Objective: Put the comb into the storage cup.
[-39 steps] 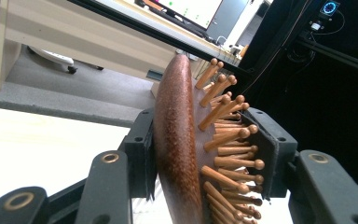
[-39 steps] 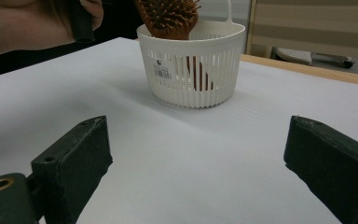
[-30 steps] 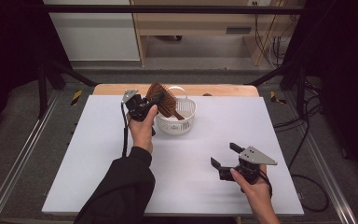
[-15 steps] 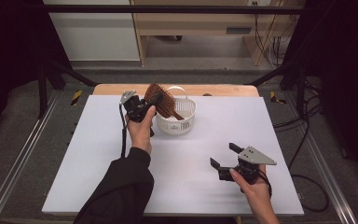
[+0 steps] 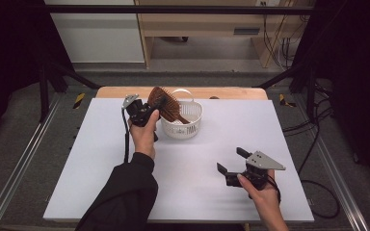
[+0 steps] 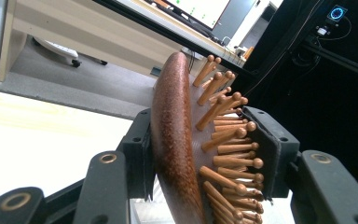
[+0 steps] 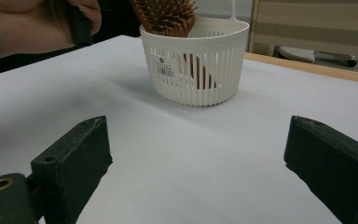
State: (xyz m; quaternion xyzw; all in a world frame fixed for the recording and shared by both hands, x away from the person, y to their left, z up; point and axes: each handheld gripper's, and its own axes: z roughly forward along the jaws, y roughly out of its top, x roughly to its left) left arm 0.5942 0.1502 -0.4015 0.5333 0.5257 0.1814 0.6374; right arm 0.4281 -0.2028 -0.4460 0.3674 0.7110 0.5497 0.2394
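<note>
- The left gripper [image 5: 150, 111] is clamped on the head of the wooden hairbrush [image 5: 166, 104]: in the left gripper view one jaw presses the smooth brown back and the other bears on the tips of the bristle pegs [image 6: 228, 140]
- The hairbrush sits between those fingers at its head end, and from there its long axis slants down and away to the person's right, with the handle end inside the white basket [image 5: 192, 126]
- In the right gripper view the handle shows through the basket's slatted wall [image 7: 200, 74], and the bristled head stands above the rim
- Whether the handle touches the basket floor I cannot tell
- The right gripper [image 5: 235, 161] has its fingers well apart with nothing between them, resting low over the white table sheet [image 5: 91, 183], well apart from the basket and pointing toward it
- The left hand is plainly the nearer one, just beside the basket rim
- As I judge it, the coming move turns on that slant: the head lies up and outside the rim, so letting go or lowering it along the axis would settle the brush into the basket
</note>
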